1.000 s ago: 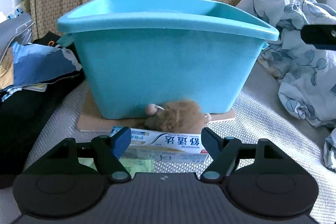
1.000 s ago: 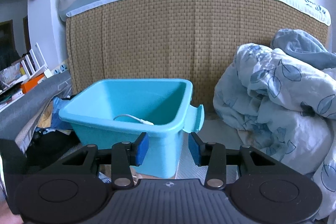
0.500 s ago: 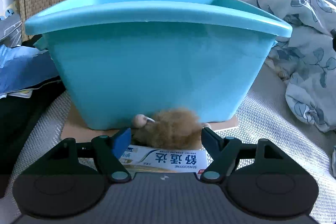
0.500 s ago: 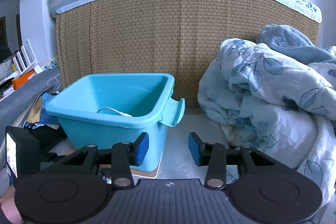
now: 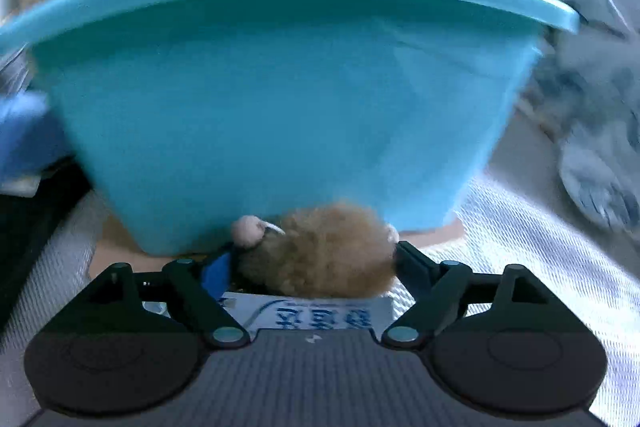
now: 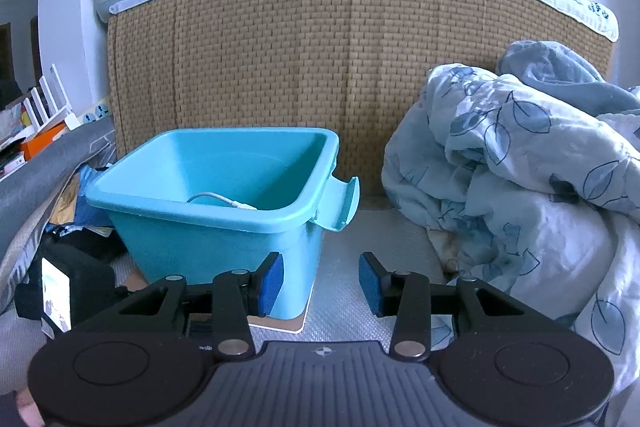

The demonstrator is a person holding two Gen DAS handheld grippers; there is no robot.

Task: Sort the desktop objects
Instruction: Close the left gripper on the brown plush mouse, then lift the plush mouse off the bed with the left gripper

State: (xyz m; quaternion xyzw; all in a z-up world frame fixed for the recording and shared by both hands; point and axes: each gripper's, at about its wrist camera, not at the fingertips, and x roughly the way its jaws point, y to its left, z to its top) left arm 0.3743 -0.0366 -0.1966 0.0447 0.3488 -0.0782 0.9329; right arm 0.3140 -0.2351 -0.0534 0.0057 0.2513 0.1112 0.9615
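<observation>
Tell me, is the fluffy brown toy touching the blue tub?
Touching. The left wrist view shows the fluffy brown toy pressed against the blue tub's bottom wall, no gap visible between them.

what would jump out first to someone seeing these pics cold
The big turquoise bin dominates both views, standing on a flat board before the woven headboard. Tight against its front wall lies a fluffy brown toy, framed by the left gripper with its jaws spread. To the right is a heaped leaf-print quilt.
</observation>
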